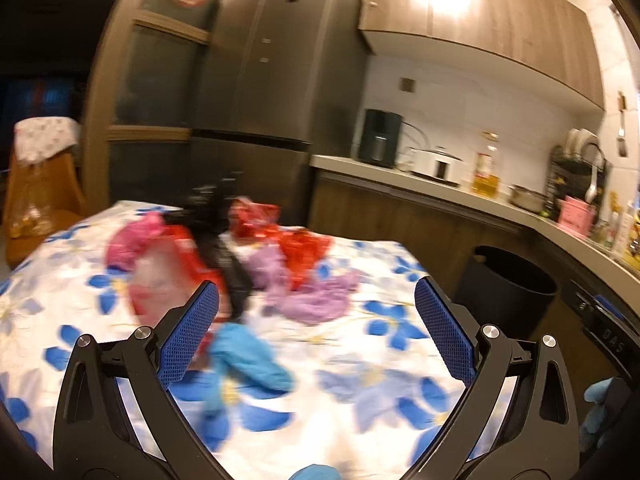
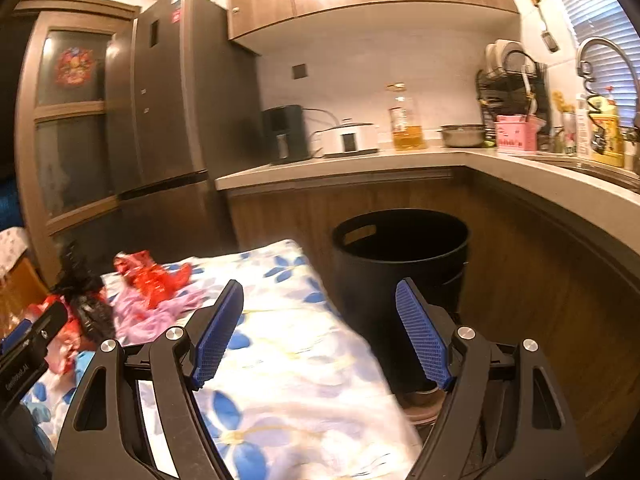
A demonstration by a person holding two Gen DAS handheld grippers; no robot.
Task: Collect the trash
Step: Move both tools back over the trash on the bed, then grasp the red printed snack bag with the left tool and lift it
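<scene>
On the floral desk (image 1: pixel 360 420) | trash pile (image 1: pixel 224 264) at 12 o'clock | left gripper (image 1: pixel 316 332) apart, empty | right gripper (image 2: pixel 320 332) apart, empty | black bin (image 2: pixel 400 264) at 1 o'clock.

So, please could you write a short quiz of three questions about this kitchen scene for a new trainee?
1. True or false: the black bin stands on the floor beside the table.
2. Which piece of trash lies nearest the left gripper?
A. blue glove
B. red wrapper
C. black bag
3. Fill in: the right gripper holds ____.

Key
1. True.
2. A.
3. Nothing; its jaws are open and empty.
</scene>
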